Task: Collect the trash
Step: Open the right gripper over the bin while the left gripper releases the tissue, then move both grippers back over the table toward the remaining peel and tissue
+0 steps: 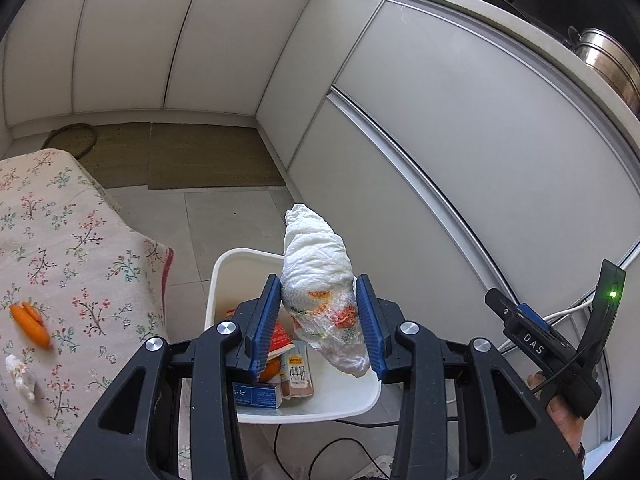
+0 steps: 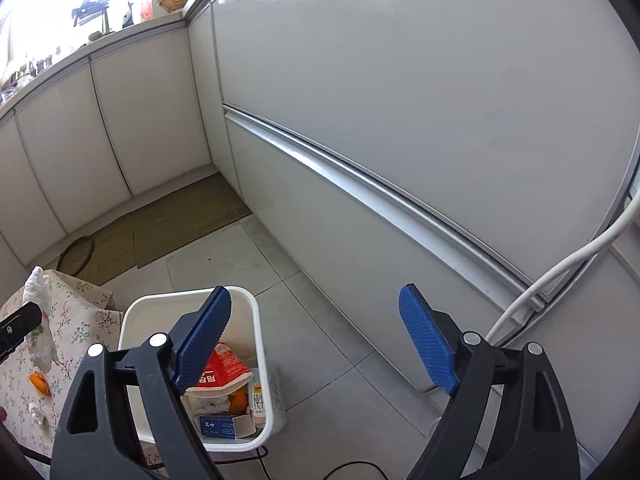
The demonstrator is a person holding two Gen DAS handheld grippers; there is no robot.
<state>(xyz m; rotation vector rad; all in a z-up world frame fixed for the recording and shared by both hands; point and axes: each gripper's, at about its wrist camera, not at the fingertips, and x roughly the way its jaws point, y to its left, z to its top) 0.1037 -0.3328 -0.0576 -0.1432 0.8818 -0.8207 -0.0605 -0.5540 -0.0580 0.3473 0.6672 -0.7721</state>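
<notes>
1. The left gripper (image 1: 318, 320) has its blue fingers (image 1: 264, 320) partly closed on a crumpled white wad of paper (image 1: 316, 264) with orange and green print on its lower part. Both pads press against the wad's sides, and it stands up well above the fingertips.
2. The wad hangs over the white bin (image 1: 224, 272), which stands on the tiled floor beside the flowered bench (image 1: 72, 240).
3. The right gripper (image 2: 316, 340) has its fingers (image 2: 424, 340) spread wide with nothing between them. The left finger of the pair lies in front of the bin's opening in its own view, and the right one is over bare floor tiles.
4. Inside the bin (image 2: 260, 344) lie a red and white carton (image 2: 224, 368), a small milk carton (image 1: 296, 372), a blue box (image 1: 258, 394) and a bit of orange peel (image 2: 239, 400).
5. On the bench's flowered cloth remain a piece of orange peel (image 1: 30, 324) and a small white scrap (image 1: 22, 376) just beside it.
6. In the right wrist view, another white crumpled tissue (image 2: 36, 288) rests at the far edge of the bench.
</notes>
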